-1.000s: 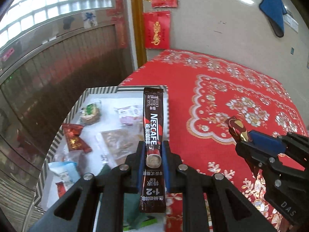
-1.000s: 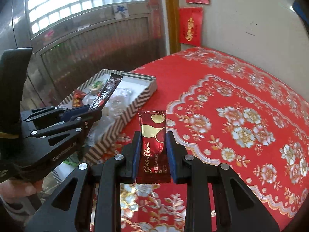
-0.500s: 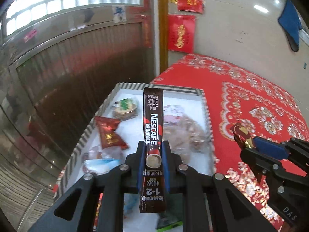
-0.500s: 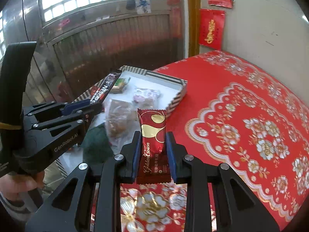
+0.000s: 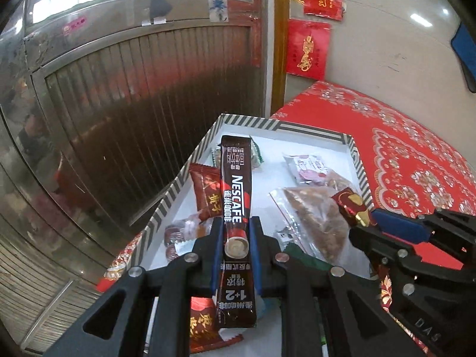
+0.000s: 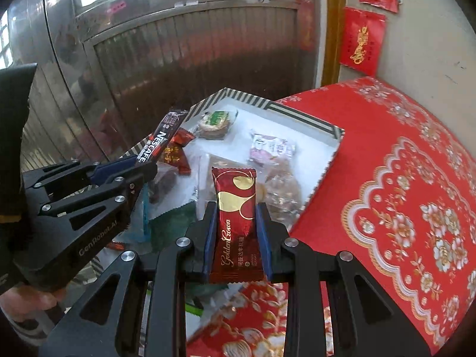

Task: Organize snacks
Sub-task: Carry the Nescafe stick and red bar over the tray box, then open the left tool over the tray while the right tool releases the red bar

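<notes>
Left hand-held gripper [image 5: 235, 235] clamped on dark-brown Nescafe coffee stick sachet [image 5: 235, 196], over striped-rim white cardboard tray [image 5: 178, 184] | right hand-held gripper [image 6: 236, 223] clamped on red-gold foil candy bar [image 6: 236, 208], at tray's near end | step: carry-in; next: lower, release into bare spots | vs earlier: both now over tray, not red floral surface [image 6: 401, 178].

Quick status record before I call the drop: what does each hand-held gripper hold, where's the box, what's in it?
left hand-held gripper: shut on Nescafe coffee stick, above the box
right hand-held gripper: shut on Golden Crown candy bar, at the box's near edge
box: striped rim, white inside, on red floral tablecloth
box contents: several wrapped snacks, loosely scattered
</notes>
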Demonstrator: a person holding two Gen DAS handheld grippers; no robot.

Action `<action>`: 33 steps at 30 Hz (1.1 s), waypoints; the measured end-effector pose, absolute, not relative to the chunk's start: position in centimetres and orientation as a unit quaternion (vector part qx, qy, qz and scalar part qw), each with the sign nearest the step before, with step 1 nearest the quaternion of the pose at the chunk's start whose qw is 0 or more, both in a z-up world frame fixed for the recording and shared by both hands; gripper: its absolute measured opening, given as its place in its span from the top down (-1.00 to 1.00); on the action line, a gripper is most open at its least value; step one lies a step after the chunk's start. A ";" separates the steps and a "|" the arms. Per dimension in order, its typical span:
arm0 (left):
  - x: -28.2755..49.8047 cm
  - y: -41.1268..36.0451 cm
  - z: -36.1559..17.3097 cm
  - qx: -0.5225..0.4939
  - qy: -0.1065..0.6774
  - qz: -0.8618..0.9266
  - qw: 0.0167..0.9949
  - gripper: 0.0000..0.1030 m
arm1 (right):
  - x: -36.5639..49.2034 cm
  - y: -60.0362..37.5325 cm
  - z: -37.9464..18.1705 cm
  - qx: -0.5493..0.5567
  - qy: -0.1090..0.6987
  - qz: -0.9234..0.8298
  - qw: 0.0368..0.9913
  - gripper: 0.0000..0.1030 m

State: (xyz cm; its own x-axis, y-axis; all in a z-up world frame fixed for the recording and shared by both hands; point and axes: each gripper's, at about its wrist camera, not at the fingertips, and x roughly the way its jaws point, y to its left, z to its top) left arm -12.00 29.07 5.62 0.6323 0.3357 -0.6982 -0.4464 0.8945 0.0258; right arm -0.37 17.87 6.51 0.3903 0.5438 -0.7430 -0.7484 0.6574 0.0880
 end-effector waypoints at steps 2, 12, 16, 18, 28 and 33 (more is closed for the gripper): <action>-12.0 29.3 5.6 -0.074 0.368 0.221 0.900 0.63 | -0.4 18.4 6.3 -0.133 0.391 0.396 0.820 0.52; -11.9 29.4 5.0 -0.072 0.369 0.224 0.899 0.52 | -1.2 19.7 5.4 -0.136 0.396 0.405 0.812 0.52; -12.0 29.6 4.6 -0.078 0.372 0.234 0.895 0.48 | -1.2 19.5 5.4 -0.130 0.395 0.407 0.813 0.46; -12.0 29.7 4.4 -0.082 0.374 0.236 0.893 0.27 | -1.4 19.4 5.4 -0.130 0.394 0.409 0.813 0.44; -13.1 29.8 5.2 -0.089 0.347 0.251 0.899 -0.51 | -1.9 18.4 6.1 -0.122 0.384 0.410 0.818 0.43; -13.6 29.3 5.9 -0.081 0.331 0.260 0.903 -0.69 | -2.4 17.2 6.9 -0.112 0.370 0.411 0.826 0.43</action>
